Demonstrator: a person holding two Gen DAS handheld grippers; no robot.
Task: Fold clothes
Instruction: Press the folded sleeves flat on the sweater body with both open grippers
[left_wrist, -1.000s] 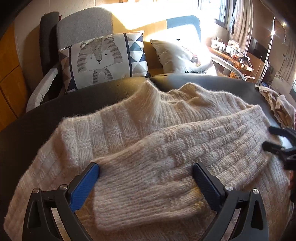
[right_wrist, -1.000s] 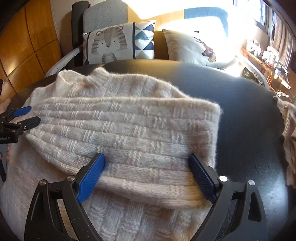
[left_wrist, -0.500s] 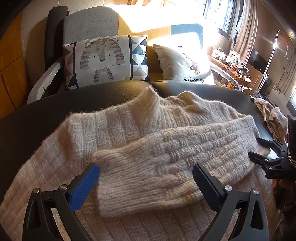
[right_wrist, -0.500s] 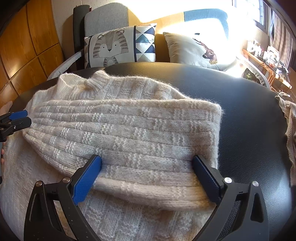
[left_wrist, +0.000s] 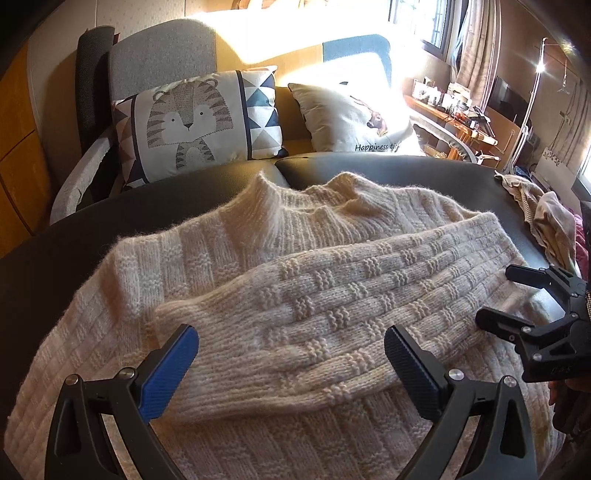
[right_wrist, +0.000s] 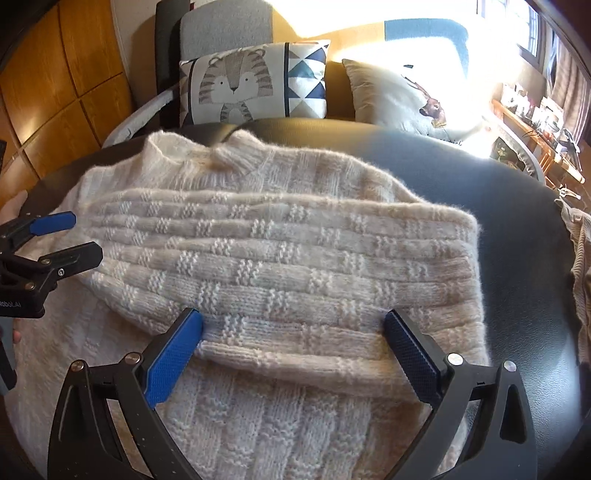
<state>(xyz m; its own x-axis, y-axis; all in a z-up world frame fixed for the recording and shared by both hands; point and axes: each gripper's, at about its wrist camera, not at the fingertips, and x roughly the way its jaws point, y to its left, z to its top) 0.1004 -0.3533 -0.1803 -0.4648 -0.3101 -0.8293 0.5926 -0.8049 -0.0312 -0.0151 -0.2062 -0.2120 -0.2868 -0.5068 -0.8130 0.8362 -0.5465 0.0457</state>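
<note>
My fingers stand apart on both the left gripper (left_wrist: 290, 363) and right gripper (right_wrist: 293, 349), holding nothing. The cream sweater (left_wrist: 317, 295) lies on the black table (right_wrist: 517, 229), one sleeve (right_wrist: 280, 266) folded across its chest. I judge the fuzzy knit could snag a pad and drag that sleeve askew.

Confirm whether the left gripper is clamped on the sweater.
No. The left gripper has its jaws spread wide over the folded sleeve of the sweater, gripping nothing.
</note>
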